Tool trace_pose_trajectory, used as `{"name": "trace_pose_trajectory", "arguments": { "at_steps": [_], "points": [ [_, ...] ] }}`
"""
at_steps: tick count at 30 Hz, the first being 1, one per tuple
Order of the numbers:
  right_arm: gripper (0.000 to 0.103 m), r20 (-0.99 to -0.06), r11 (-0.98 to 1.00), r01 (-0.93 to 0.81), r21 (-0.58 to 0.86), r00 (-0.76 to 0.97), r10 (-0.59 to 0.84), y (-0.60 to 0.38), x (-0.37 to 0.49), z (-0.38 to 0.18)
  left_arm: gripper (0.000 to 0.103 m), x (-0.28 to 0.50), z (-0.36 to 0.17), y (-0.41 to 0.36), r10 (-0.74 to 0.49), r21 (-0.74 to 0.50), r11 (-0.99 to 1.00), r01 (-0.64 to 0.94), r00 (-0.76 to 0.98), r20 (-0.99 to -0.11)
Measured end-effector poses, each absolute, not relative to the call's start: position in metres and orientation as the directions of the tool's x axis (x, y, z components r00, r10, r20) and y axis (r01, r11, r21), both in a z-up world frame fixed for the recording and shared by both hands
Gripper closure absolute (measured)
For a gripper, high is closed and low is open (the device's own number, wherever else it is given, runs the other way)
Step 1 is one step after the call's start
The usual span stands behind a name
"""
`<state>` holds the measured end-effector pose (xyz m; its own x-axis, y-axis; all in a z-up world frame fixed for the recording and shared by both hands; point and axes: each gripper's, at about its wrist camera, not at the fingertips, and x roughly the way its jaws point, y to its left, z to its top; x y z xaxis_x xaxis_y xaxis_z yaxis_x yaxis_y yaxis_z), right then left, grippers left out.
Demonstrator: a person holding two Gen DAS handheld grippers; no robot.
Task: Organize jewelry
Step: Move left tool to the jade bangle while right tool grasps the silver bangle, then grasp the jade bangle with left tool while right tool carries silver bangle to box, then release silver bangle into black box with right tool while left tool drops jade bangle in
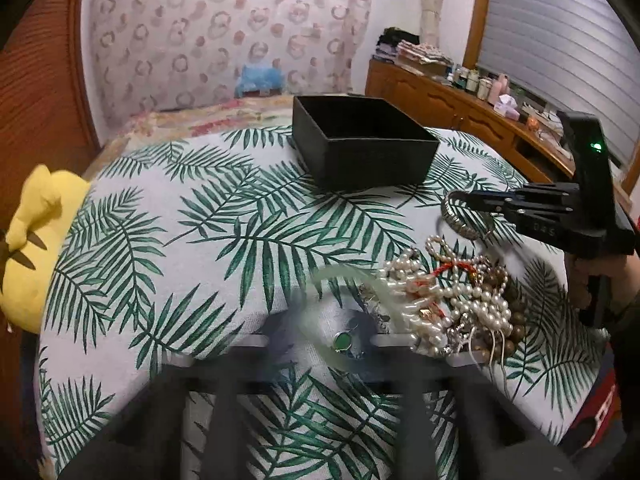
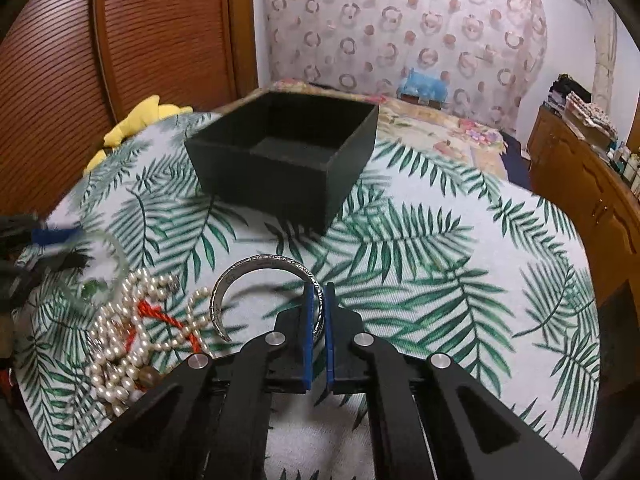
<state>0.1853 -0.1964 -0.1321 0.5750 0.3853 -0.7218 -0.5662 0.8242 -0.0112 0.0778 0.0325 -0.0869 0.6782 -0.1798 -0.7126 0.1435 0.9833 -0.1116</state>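
The right gripper point(image 2: 319, 312) is clamped on the silver cuff bracelet point(image 2: 256, 276), its blue pads pinching the band edge-on. The open black box point(image 2: 288, 160) lies straight ahead, beyond the cuff. The left gripper point(image 1: 320, 344) (blurred) is closed, apparently on a pale green bangle point(image 1: 348, 280) beside the pearl heap point(image 1: 460, 300). The right hand looks nearer the box.

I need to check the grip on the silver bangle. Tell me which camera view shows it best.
The right wrist view: the silver bangle sits close and sharp, its open curve clear, one side pinched between the right gripper's blue pads. The left wrist view shows the bangle only small and side-on at the frame's right, partly hidden by that gripper.
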Motion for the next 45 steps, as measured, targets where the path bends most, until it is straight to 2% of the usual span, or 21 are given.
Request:
{"name": "trace_pose_trajectory", "arguments": {
  "at_steps": [2,3,5,7,11,13,15,16,18,38,45],
  "points": [
    [0.098,-0.717,0.824,-0.567,-0.012,0.579,0.388,-0.195,0.187,-0.127,0.092,0.081,-0.085,0.035,-0.195,-0.128,0.981,0.148,0.673,-0.713],
    [0.098,-0.718,0.824,-0.567,-0.014,0.579,0.386,-0.194,0.189,-0.125,0.092,0.084,-0.085,0.033,-0.165,-0.094,0.986,0.141,0.67,-0.724],
    [0.098,-0.72,0.823,-0.567,-0.021,0.58,0.381,-0.192,0.189,-0.125,0.087,0.083,-0.086,0.032,-0.168,-0.092,0.985,0.148,0.668,-0.725],
    [0.098,-0.721,0.819,-0.574,-0.026,0.578,0.382,-0.191,0.188,-0.125,0.07,0.081,-0.088,0.033,-0.167,-0.089,0.985,0.151,0.66,-0.732],
    [0.098,-0.727,0.818,-0.575,-0.025,0.572,0.379,-0.191,0.188,-0.13,0.069,0.087,-0.1,0.033,-0.142,-0.056,0.986,0.156,0.623,-0.77],
    [0.098,-0.727,0.818,-0.575,-0.023,0.571,0.381,-0.192,0.188,-0.131,0.071,0.092,-0.106,0.034,-0.144,-0.051,0.984,0.169,0.605,-0.783],
    [0.098,-0.726,0.818,-0.575,-0.016,0.569,0.385,-0.193,0.188,-0.131,0.08,0.094,-0.108,0.034,-0.151,-0.048,0.982,0.183,0.607,-0.78],
    [0.098,-0.727,0.818,-0.574,-0.016,0.569,0.385,-0.193,0.188,-0.131,0.09,0.095,-0.108,0.034,-0.158,-0.05,0.98,0.19,0.606,-0.779],
    [0.098,-0.727,0.818,-0.575,-0.017,0.569,0.386,-0.193,0.188,-0.131,0.096,0.097,-0.108,0.035,-0.167,-0.055,0.979,0.199,0.607,-0.777],
    [0.098,-0.634,0.828,-0.561,-0.003,0.641,0.432,-0.171,0.233,-0.076,0.097,0.111,-0.046,0.04,-0.164,-0.072,0.985,0.154,0.747,-0.645],
    [0.097,-0.641,0.83,-0.558,0.01,0.633,0.434,-0.151,0.268,-0.076,0.097,0.142,-0.03,0.034,-0.153,-0.054,0.987,0.154,0.763,-0.628]
  ]
}}
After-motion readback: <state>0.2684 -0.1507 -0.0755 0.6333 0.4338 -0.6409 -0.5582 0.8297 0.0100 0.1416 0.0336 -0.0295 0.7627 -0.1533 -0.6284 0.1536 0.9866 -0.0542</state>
